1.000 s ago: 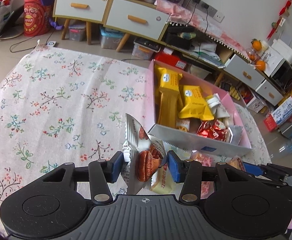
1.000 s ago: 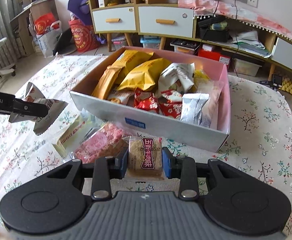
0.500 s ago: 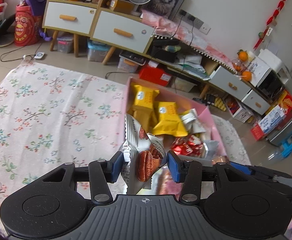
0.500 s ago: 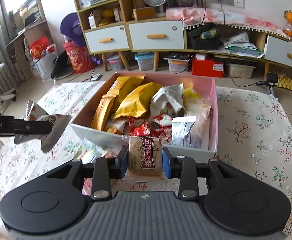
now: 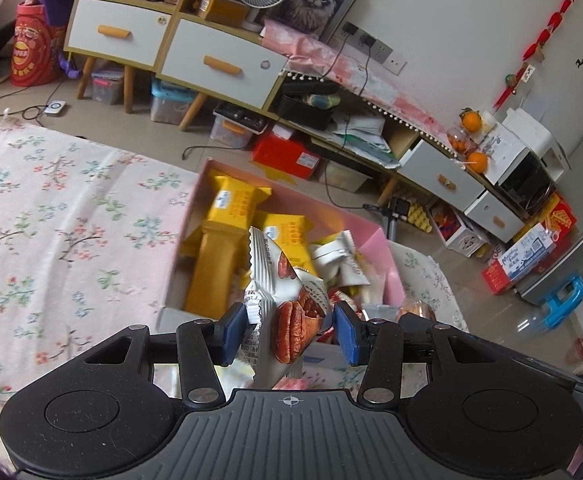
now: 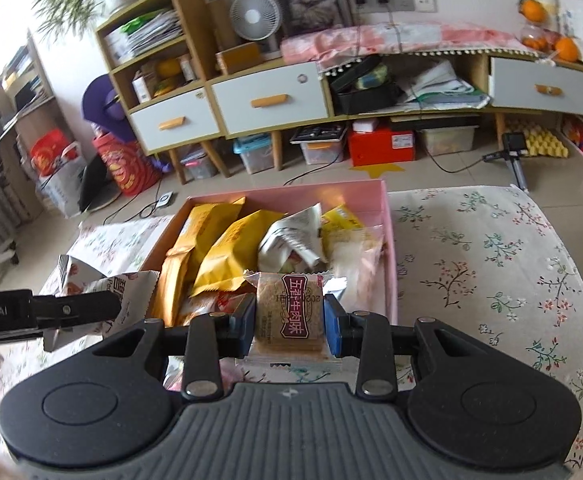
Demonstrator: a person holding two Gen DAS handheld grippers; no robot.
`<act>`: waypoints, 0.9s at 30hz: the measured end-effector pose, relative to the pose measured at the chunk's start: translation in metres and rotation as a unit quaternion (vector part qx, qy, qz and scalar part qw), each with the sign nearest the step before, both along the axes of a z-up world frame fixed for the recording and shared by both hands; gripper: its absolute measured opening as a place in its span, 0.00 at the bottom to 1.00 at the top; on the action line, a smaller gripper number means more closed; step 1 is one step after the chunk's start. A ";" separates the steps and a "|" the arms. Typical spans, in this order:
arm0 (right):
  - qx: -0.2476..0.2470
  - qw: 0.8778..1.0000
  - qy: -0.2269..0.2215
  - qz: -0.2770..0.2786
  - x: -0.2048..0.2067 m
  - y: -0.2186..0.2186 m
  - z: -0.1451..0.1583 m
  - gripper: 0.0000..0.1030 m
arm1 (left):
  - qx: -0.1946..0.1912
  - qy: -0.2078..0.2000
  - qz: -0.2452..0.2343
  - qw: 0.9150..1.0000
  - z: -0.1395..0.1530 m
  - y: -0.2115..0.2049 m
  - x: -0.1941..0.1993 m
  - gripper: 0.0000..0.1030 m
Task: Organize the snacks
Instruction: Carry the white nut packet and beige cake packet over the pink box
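My left gripper (image 5: 290, 332) is shut on a white pecan snack packet (image 5: 283, 292), held above the near end of the pink snack box (image 5: 375, 242). It also shows in the right wrist view (image 6: 71, 312) at the box's left side, with the packet (image 6: 103, 286). My right gripper (image 6: 289, 326) is shut on a clear-wrapped brown biscuit packet (image 6: 289, 312) over the near edge of the pink snack box (image 6: 387, 216). The box holds yellow packets (image 6: 231, 248), a silver packet (image 6: 291, 240) and red ones.
The box sits on a table with a floral cloth (image 6: 483, 272), also in the left wrist view (image 5: 51, 232). More packets lie under the grippers at the near side. Low cabinets with white drawers (image 6: 267, 100) and floor clutter stand behind the table.
Both grippers have risen with their packets and moved forward over the box. The left gripper has come in closer to the box's left side.
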State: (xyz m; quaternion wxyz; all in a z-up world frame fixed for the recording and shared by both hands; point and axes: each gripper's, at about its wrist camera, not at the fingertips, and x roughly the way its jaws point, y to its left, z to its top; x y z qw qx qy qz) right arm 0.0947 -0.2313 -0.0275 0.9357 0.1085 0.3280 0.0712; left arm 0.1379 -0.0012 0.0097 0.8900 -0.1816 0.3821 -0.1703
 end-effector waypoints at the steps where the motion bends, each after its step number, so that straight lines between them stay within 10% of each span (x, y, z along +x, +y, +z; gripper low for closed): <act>1: 0.002 1.000 0.000 -0.004 0.001 -0.001 0.000 0.31 | 0.003 0.000 -0.001 1.000 -0.001 -0.004 0.001 0.44; 27: 0.018 0.999 0.019 -0.032 0.015 -0.015 -0.014 0.31 | 0.018 0.004 0.012 1.000 -0.028 -0.033 0.039 0.43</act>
